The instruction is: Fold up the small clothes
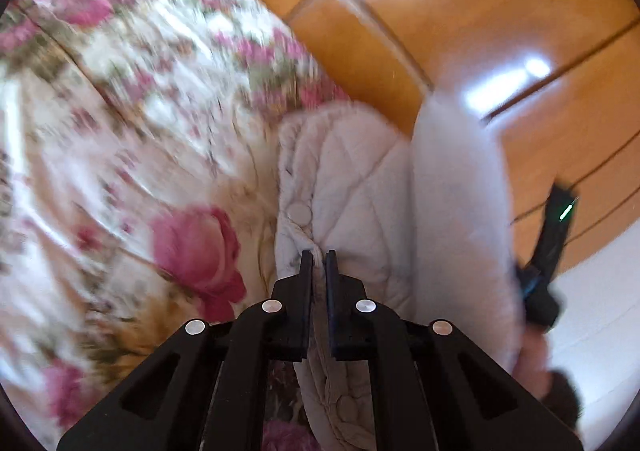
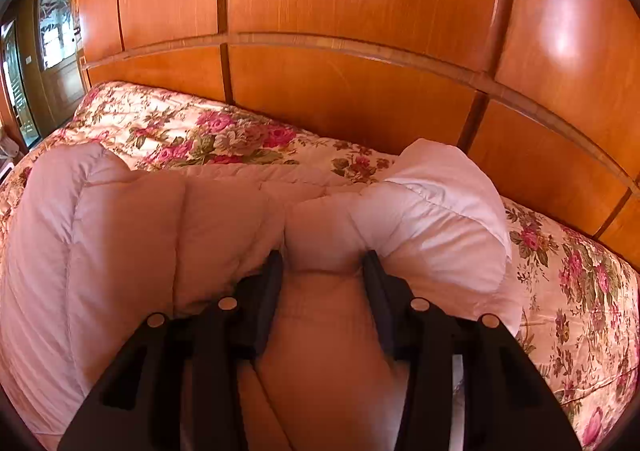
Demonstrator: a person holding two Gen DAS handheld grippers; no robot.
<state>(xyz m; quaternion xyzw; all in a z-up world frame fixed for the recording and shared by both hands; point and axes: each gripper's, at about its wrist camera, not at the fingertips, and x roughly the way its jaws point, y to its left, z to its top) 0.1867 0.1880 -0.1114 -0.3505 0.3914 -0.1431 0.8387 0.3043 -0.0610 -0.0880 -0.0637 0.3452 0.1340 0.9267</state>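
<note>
On floral bedspread (image 2: 224,131), padded garment (image 2: 132,227).

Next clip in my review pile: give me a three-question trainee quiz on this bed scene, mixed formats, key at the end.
1. True or false: the left gripper is shut on the jacket's snap-button edge.
2. What covers the bed? A) plain grey sheet B) floral quilt C) striped towel
3. Fill in: padded fabric of the jacket bulges between the fingers of the right gripper, and behind the bed stand ______ panels.

Key: 1 true; 2 B; 3 wooden
</note>
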